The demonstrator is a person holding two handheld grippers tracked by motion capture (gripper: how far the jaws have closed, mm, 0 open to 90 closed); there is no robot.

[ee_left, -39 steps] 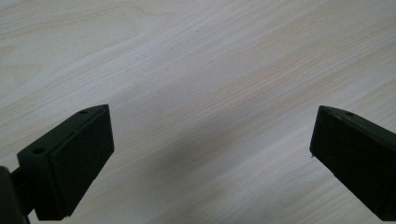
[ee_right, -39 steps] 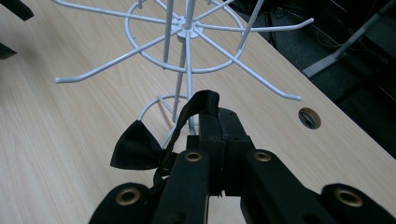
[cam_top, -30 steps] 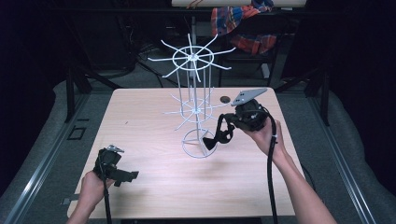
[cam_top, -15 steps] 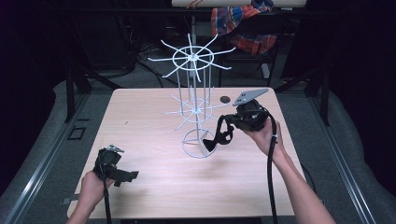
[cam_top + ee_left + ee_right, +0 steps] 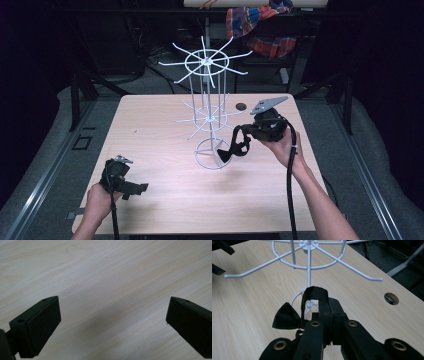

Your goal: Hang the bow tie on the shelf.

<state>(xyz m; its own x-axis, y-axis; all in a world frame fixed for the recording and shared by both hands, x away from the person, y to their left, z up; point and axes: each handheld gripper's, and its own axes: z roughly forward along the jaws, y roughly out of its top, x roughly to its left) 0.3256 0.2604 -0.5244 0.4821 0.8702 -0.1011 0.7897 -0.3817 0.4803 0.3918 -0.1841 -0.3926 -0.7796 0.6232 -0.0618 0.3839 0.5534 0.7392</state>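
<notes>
High view overlooks the table [image 5: 165,200]; both gripper views skim it closely.

A light wooden rectangular table [image 5: 165,200] fills the middle of the frame, with dark floor and black frames around it. Near the table's centre stands a white wire display rack [image 5: 207,112] with a ring base, a slim upright post and two tiers of radiating hooked arms. At the right of the rack, the black right tool [image 5: 235,149], held in a hand coming from the lower right, carries a black bow tie with a strap [image 5: 231,150] just beside the rack's base ring. At the lower left of the frame, the black left tool [image 5: 135,190] sits low over the table, well apart from the rack. A small round hole [image 5: 241,106] lies in the table behind the rack.
</notes>
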